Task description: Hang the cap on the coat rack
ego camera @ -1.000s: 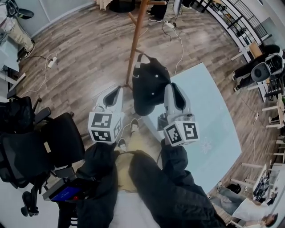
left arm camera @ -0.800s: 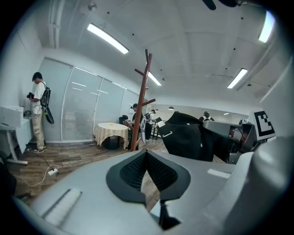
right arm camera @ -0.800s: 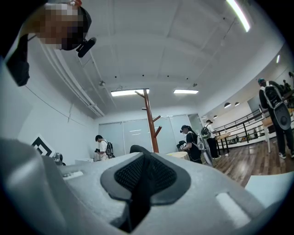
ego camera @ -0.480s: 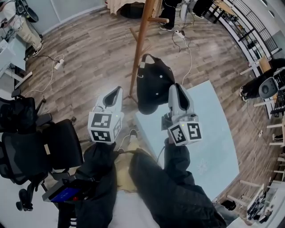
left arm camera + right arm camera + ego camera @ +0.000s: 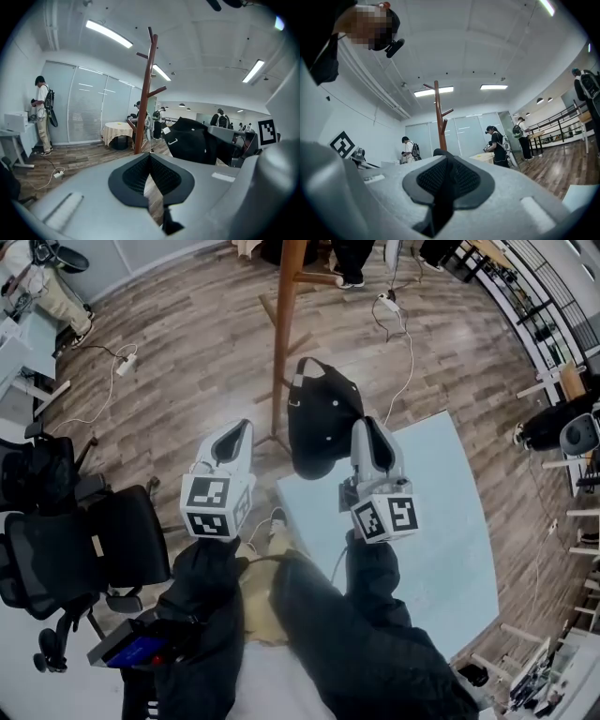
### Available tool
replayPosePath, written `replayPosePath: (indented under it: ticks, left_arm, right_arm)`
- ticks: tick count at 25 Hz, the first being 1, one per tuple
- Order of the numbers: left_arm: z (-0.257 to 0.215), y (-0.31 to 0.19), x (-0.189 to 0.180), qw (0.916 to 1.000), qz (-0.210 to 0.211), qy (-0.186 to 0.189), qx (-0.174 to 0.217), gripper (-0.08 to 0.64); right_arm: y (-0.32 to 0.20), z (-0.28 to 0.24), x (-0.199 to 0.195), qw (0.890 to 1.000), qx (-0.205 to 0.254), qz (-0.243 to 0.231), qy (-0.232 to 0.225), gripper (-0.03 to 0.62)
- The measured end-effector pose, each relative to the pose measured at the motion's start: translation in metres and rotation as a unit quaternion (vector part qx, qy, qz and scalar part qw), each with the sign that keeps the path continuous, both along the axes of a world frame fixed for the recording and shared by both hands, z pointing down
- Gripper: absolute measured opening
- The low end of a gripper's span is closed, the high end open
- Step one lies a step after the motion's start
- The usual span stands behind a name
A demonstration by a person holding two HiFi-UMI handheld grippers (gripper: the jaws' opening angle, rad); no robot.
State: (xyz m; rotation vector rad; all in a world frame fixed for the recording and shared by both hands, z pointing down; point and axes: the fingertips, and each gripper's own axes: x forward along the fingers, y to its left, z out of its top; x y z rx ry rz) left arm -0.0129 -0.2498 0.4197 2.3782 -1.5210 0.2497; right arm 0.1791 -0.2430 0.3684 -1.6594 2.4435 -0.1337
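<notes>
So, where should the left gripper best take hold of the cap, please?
Probably the cap edge facing the left gripper, approached from the left: the right gripper holds its opposite side, leaving that edge free.

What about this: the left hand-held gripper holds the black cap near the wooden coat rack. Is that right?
No. The right hand-held gripper holds the black cap near the wooden coat rack; the right gripper view shows dark fabric pinched between its jaws. The left hand-held gripper is empty.
</notes>
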Motion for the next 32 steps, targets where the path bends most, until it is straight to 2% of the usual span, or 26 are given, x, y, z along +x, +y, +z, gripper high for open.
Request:
replayPosePath:
  ticks: [7, 16, 32]
  left_arm:
    - [0.027, -0.009, 0.004, 0.9995, -0.007, -0.003, -0.032, 0.0]
    - [0.075, -0.013, -0.01, 0.9964, -0.008, 0.006, -0.084, 0.0]
    - [0.136, -0.026, -0.012, 0.9884, 0.006, 0.004, -0.152, 0.0]
  right_arm:
    - [-0.018, 0.049, 0.0, 0.999, -0.028, 0.005, 0.014, 0.04]
    - [-0.036, 0.108, -0.025, 0.997, -0.067, 0.013, 0.045, 0.04]
    - [-0.06, 0.173, -0.028, 0.989, -0.127, 0.04, 0.059, 0.04]
